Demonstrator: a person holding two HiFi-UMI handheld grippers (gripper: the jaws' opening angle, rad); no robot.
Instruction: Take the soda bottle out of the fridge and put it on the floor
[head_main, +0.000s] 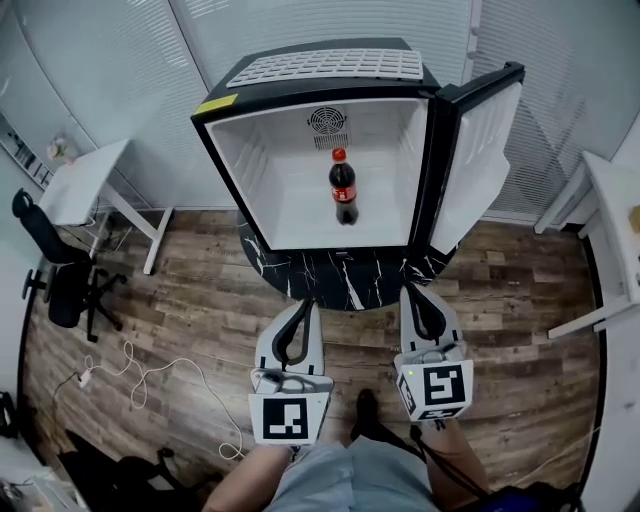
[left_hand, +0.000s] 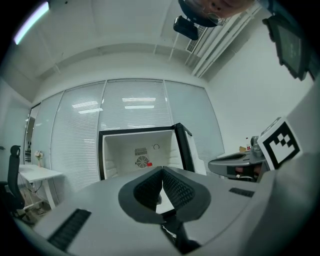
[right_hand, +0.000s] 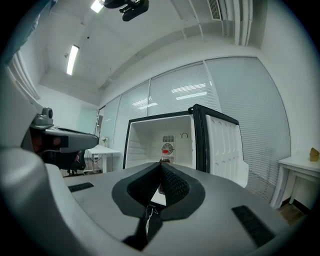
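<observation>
A dark soda bottle (head_main: 343, 187) with a red cap stands upright inside the open white-lined fridge (head_main: 265, 160), which sits on a black marbled base (head_main: 340, 277). My left gripper (head_main: 305, 303) and right gripper (head_main: 410, 290) are side by side in front of the base, short of the fridge and pointing level at it. Both are shut with nothing between their jaws. In the left gripper view the closed jaws hide most of the bottle and only its red cap (left_hand: 149, 164) shows. In the right gripper view, the bottle's cap (right_hand: 165, 151) peeks over the closed jaw tips.
The fridge door (head_main: 480, 150) hangs open to the right. A black office chair (head_main: 60, 270) and a white desk (head_main: 85, 180) stand at the left, and a white cable (head_main: 150, 375) lies on the wooden floor. A white table (head_main: 610, 230) is at the right.
</observation>
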